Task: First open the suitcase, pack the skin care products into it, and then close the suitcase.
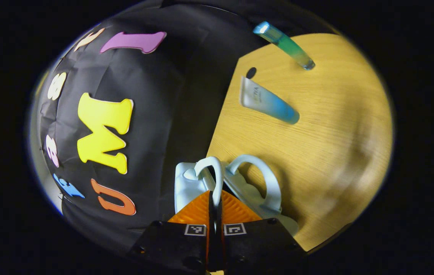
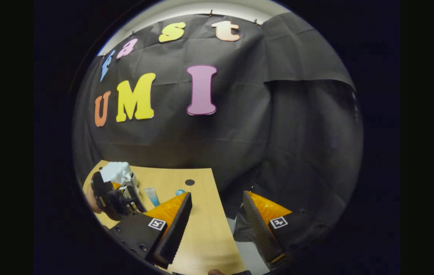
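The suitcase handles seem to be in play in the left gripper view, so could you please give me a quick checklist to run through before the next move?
1. Left hand-held gripper shut on one suitcase handle: ok; both orange fingers pinch the near white loop.
2. Second handle free: ok, it stands apart to the side.
3. Suitcase open enough for packing: cannot tell; the two halves show a narrow gap at most.
4. Skin care products within reach on the table: ok; the blue tube and the green tube lie beyond the suitcase.
5. Right hand-held gripper ready: ok, open and holding nothing, over the table edge.
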The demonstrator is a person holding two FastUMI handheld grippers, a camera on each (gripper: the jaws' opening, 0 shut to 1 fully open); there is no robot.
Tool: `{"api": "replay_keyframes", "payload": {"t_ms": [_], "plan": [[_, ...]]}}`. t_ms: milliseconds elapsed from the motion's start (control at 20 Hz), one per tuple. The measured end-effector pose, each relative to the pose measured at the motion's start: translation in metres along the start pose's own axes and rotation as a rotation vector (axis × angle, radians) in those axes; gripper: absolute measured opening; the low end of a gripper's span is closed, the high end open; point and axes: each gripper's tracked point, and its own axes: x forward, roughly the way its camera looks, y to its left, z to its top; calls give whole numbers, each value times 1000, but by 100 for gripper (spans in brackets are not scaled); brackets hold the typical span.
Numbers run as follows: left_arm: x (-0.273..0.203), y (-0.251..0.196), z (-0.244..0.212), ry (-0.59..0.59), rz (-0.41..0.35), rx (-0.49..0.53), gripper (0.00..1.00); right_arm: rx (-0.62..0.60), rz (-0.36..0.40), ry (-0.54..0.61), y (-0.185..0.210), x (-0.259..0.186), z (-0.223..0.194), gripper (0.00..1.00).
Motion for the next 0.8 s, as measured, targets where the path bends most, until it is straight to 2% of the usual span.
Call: {"api": "replay_keyframes", "payload": {"t_ms": [150,400,650,800], "plan": [[-14,32,-5,-34,0,-143,2,-14,-25,-32,23,-9,14,80],[-42,93,-27,-114,25,-316,2,-38,-49,-102,72,-26,44,80],[-64,146,-74,-185,56,-503,2,-63,-56,-133,130,-40,56,80],[-66,173,-114,-207,78,-563,2,-73,-59,-137,165,-43,57,80]]}}
